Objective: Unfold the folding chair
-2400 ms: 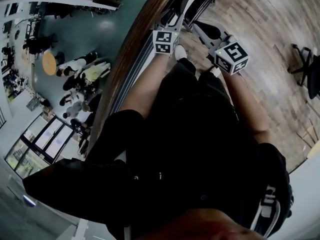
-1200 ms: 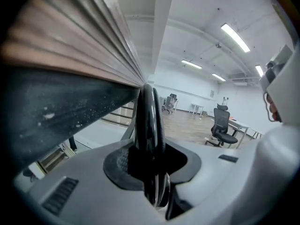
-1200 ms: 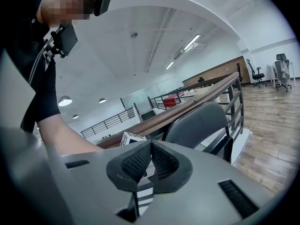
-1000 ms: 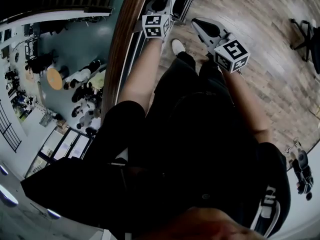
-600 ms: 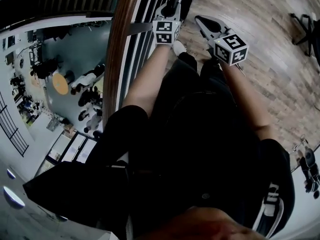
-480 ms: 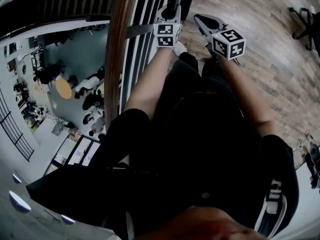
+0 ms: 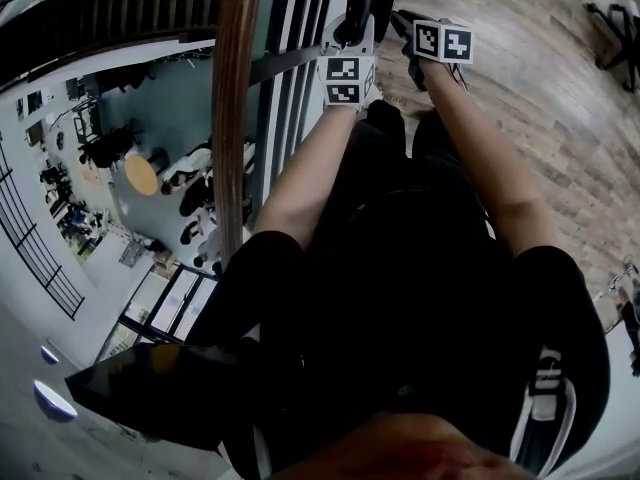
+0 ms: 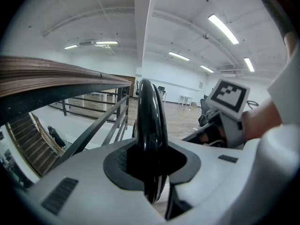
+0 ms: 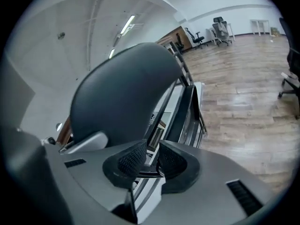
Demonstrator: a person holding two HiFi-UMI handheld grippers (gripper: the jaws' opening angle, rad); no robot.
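Two things have changed around the right gripper [image 9: 149, 161]. A second ago it sat well out from the railing [image 7: 232, 118], its marker cube face-up and the jaws shut, with the chair's dark pad at its tip. Now it has swung in toward the railing and rolled over, so two cube faces show in the head view, and it lies just beside the left gripper [image 8: 151, 165].

Its jaws have also just been opening. The pads stand a narrow gap apart and nothing is pinched between them. Only a thin dark edge shows low in the gap, and I cannot tell what it is. The pad [image 9: 123, 90] looms just above the jaws on the railing side, with a silver bracket [image 9: 89, 142] at its lower edge.

The left gripper still clamps the chair [image 8: 149, 104] by its black tube [image 8: 152, 139], which runs straight up through the jaws. That puts the chair just beside the railing, on the wood-floor [image 7: 520, 68] side.

The right hand looks to be letting go of the pad after moving it, while the left steadies the frame. No view shows how far the chair has opened, so the task cannot be called done. The right gripper will probably need a fresh hold on the pad or frame.
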